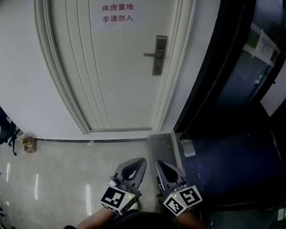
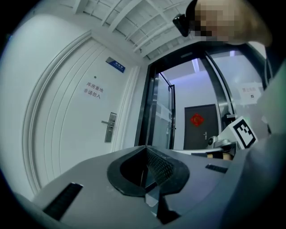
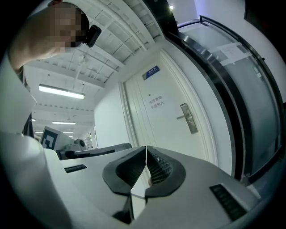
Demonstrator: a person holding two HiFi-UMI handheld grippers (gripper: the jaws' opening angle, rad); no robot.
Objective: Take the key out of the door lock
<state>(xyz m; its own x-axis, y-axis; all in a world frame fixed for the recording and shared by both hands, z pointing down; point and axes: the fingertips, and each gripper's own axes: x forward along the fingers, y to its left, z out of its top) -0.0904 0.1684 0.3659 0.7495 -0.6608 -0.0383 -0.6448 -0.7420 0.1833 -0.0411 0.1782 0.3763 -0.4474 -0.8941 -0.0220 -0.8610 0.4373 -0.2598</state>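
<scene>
A white panelled door (image 1: 120,67) stands ahead with a metal lock plate and lever handle (image 1: 158,54) on its right side. The lock plate also shows far off in the left gripper view (image 2: 109,127) and the right gripper view (image 3: 188,118). The key is too small to make out. My left gripper (image 1: 139,162) and right gripper (image 1: 160,165) are held low, close to the body and side by side, far short of the door. Both have their jaws pressed together on nothing.
Red printed characters (image 1: 117,13) mark the door's upper part. A dark glass partition (image 1: 232,89) runs along the right. A small cardboard box (image 1: 29,144) sits on the tiled floor at the left wall. A blue sign (image 2: 115,65) hangs above the door.
</scene>
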